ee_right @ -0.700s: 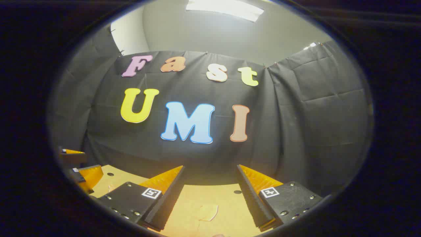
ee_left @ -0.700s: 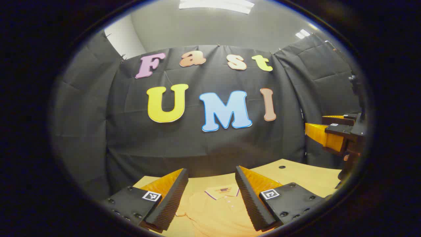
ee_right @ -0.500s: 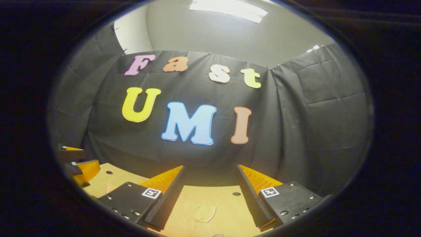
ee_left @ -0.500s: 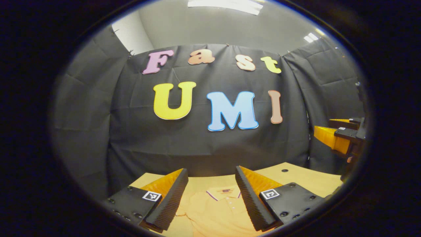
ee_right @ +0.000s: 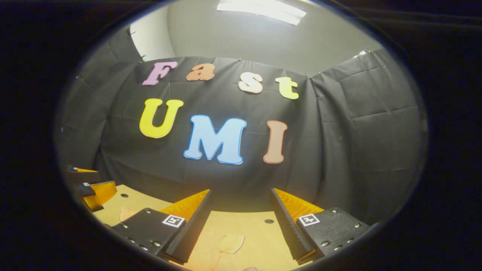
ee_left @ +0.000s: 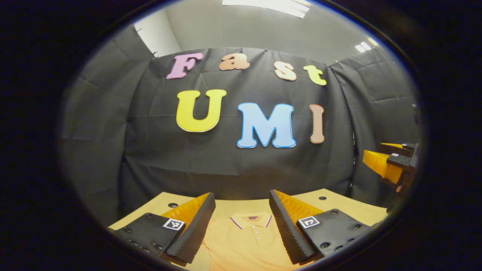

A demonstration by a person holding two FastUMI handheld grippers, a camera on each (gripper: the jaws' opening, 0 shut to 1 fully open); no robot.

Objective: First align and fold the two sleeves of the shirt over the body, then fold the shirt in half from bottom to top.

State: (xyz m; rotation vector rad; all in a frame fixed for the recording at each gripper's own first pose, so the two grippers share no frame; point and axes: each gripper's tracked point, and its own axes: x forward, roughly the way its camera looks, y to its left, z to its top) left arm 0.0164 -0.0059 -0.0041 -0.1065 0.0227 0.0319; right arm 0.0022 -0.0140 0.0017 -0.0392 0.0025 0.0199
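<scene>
On the worktop: the orange shirt point(ee_left: 244, 241) is laid flat, collar point(ee_left: 251, 219) toward the booth wall.
Left gripper point(ee_left: 242, 226): held above the shirt, fingers spread wide, nothing gripped.
Right gripper point(ee_right: 241, 224): fingers spread apart too, nothing held; a bit of the shirt's fabric point(ee_right: 230, 243) is seen below.
Collar label: a small dark tag is spotted, too tiny to be read.
Worktop point(ee_right: 260, 233): tan, dotted with small holes.

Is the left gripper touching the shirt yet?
Apart. The left gripper view shows the left gripper open, its fingers above the shirt, which lies flat on the table.
</scene>
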